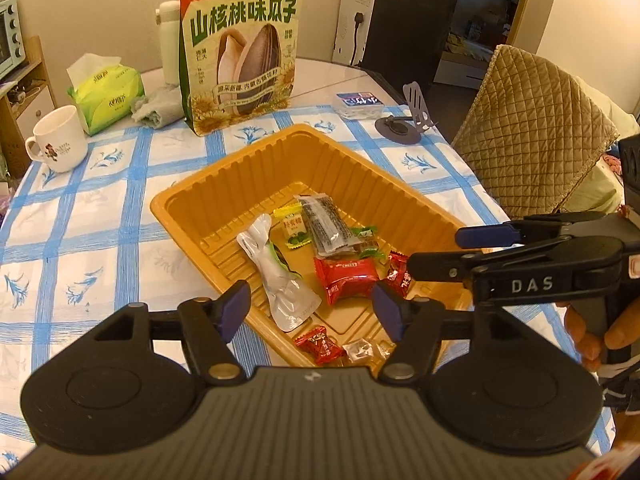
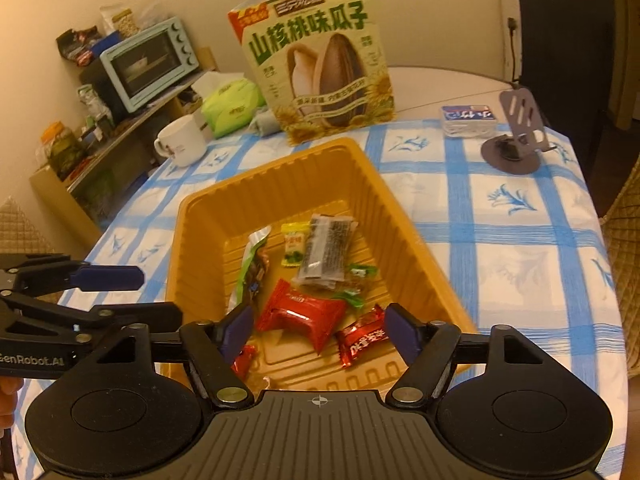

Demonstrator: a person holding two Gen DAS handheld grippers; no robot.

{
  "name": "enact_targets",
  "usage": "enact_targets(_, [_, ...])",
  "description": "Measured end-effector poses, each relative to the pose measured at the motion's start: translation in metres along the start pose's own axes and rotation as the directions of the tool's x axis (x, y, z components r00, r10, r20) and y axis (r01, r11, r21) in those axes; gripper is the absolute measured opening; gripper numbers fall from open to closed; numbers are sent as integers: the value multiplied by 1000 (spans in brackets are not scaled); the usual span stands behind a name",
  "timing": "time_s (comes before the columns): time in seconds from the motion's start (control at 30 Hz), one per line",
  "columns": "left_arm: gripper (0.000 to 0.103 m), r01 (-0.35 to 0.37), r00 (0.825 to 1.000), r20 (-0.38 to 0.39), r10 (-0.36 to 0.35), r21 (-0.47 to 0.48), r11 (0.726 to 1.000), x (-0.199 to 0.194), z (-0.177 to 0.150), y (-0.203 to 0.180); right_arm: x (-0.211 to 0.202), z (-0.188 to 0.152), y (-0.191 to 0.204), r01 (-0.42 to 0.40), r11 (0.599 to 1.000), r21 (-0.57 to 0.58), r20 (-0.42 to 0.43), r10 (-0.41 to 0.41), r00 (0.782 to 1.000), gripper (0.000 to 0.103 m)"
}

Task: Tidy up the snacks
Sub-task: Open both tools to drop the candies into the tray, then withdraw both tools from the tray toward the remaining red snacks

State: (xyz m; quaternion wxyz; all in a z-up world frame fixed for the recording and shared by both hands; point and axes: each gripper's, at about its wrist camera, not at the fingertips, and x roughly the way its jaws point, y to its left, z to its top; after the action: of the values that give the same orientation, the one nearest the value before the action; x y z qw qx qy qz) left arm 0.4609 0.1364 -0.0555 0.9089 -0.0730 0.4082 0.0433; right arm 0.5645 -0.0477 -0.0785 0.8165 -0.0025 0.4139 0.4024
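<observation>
An orange plastic tray (image 1: 192, 200) (image 2: 200, 216) stands on the checked tablecloth and holds several snacks: a silver pouch (image 1: 276, 280), a yellow sachet (image 1: 294, 228), a grey-black bar (image 1: 326, 224) (image 2: 326, 248), a large red pack (image 1: 344, 278) (image 2: 300, 314) and small red candies (image 1: 318, 344) (image 2: 362, 338). My left gripper (image 1: 312, 312) is open and empty above the tray's near end. My right gripper (image 2: 320, 332) is open and empty over the red packs. It also shows in the left wrist view (image 1: 436, 252) at the tray's right rim.
A big sunflower-seed bag (image 1: 240, 48) (image 2: 316, 64) stands behind the tray. A white mug (image 1: 60, 140), a tissue pack (image 1: 108, 92), a grey cloth (image 1: 158, 106), a white bottle (image 1: 170, 40), a small box (image 1: 358, 104) and a phone stand (image 1: 408, 118) ring the table. A quilted chair (image 1: 536, 128) is at right.
</observation>
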Motion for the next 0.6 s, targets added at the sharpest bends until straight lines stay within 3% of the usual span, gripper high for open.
enact_targets(0.27, [79,-15,1000,27,15,16,1000,-20,1,-9,-24,4,2,4,1000,13,52,-4,999,83])
enact_targets(0.6, [83,-23,996,89,23,0,1000,-65,-6,-16,-68,-7,13,-13,1000,23,118,10,993,86])
